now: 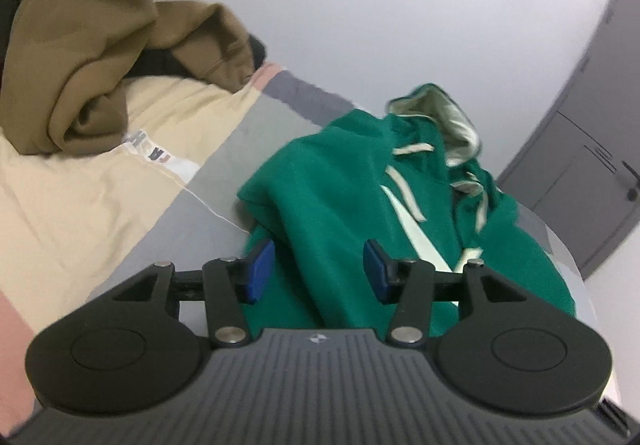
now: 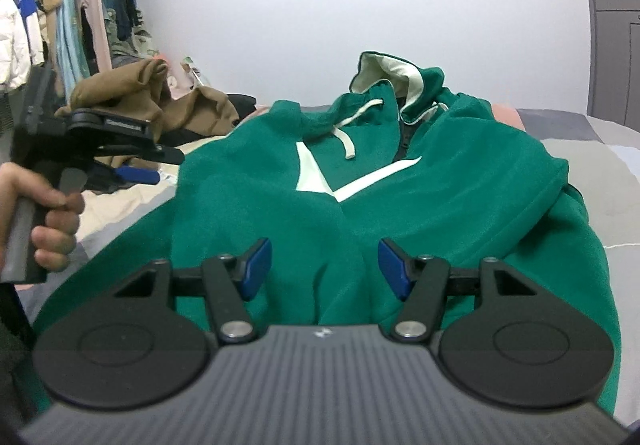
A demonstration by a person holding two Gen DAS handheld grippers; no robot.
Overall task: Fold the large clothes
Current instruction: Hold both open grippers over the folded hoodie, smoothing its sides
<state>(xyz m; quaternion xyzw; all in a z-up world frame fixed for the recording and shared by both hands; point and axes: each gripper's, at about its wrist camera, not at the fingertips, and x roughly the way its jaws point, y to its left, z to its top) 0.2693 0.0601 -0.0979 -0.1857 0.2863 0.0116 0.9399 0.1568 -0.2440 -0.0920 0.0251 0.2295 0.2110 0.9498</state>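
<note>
A green hoodie with a white chevron, white drawstrings and a pale-lined hood lies front up on the bed, hood toward the wall. My right gripper hovers over its lower part, blue pads apart with only flat cloth showing beyond them. In the left wrist view the hoodie looks bunched, and my left gripper stands open above its near edge, gripping nothing. The right wrist view shows the left gripper from the side, held by a hand just left of the hoodie.
A crumpled brown garment sits on the bed's far left, also visible as a brown heap. The patchwork bed cover is beige, grey and pink. A grey door stands to the right. Hanging clothes fill the back left.
</note>
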